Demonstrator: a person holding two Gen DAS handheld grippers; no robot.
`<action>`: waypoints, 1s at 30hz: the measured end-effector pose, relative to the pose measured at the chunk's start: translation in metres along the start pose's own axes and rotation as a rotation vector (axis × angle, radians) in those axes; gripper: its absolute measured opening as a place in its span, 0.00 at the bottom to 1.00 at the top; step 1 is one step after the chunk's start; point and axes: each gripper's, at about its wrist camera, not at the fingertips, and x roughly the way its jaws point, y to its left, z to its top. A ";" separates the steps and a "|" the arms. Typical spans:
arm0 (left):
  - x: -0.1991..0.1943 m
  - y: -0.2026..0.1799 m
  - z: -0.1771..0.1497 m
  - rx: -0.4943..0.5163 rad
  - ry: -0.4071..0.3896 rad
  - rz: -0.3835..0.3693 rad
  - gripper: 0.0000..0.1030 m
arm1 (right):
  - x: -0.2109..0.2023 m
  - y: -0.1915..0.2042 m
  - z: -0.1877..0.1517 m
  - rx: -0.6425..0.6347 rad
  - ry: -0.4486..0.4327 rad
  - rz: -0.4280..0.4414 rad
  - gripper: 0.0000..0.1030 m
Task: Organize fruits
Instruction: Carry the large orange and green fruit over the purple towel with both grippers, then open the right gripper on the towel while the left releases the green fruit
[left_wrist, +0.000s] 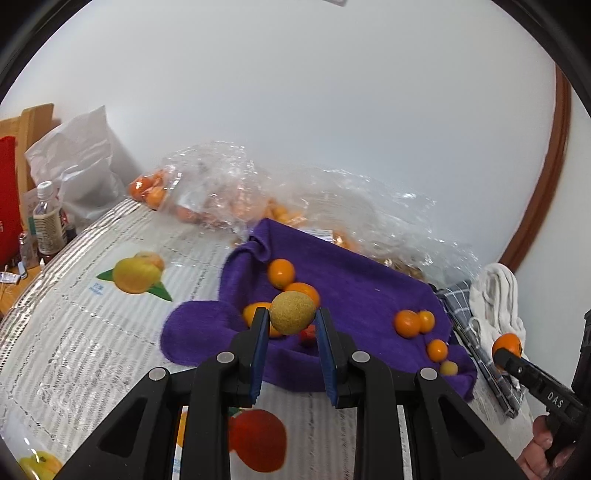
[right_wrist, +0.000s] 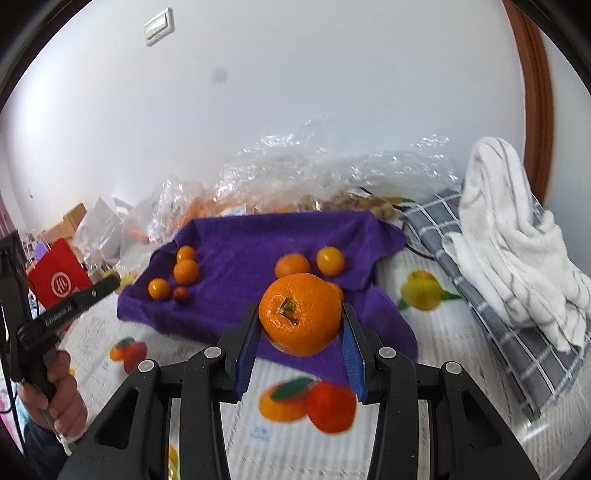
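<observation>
- Left tongs (left_wrist: 291, 319): closed on a rough tan-green round fruit (left_wrist: 292, 312), held above the near edge of the purple towel (left_wrist: 354, 284).
- Purple towel lies on the counter (left_wrist: 92, 332), over its fruit-print cover; small oranges (left_wrist: 406, 323) are scattered on it in loose groups.
- Right tongs (right_wrist: 300, 321): closed on a large stemmed orange (right_wrist: 300, 314), lifted over the towel's front edge.
- Far right: white cloth (right_wrist: 509, 236) piled on a grey checked cloth (right_wrist: 517, 347).

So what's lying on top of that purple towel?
Loose fruit lies on the purple towel: several small oranges and one small reddish fruit. The right gripper and its tangerine hide some cloth, so more may sit there.
</observation>
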 end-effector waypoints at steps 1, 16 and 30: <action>0.001 0.002 0.000 -0.002 -0.001 0.006 0.24 | 0.004 0.002 0.003 -0.004 -0.001 0.000 0.40; 0.017 0.001 -0.004 -0.006 0.042 -0.013 0.24 | 0.089 0.021 -0.005 -0.036 0.128 -0.009 0.40; 0.021 -0.015 -0.002 0.016 0.101 -0.037 0.24 | 0.101 0.016 -0.008 -0.014 0.173 -0.003 0.41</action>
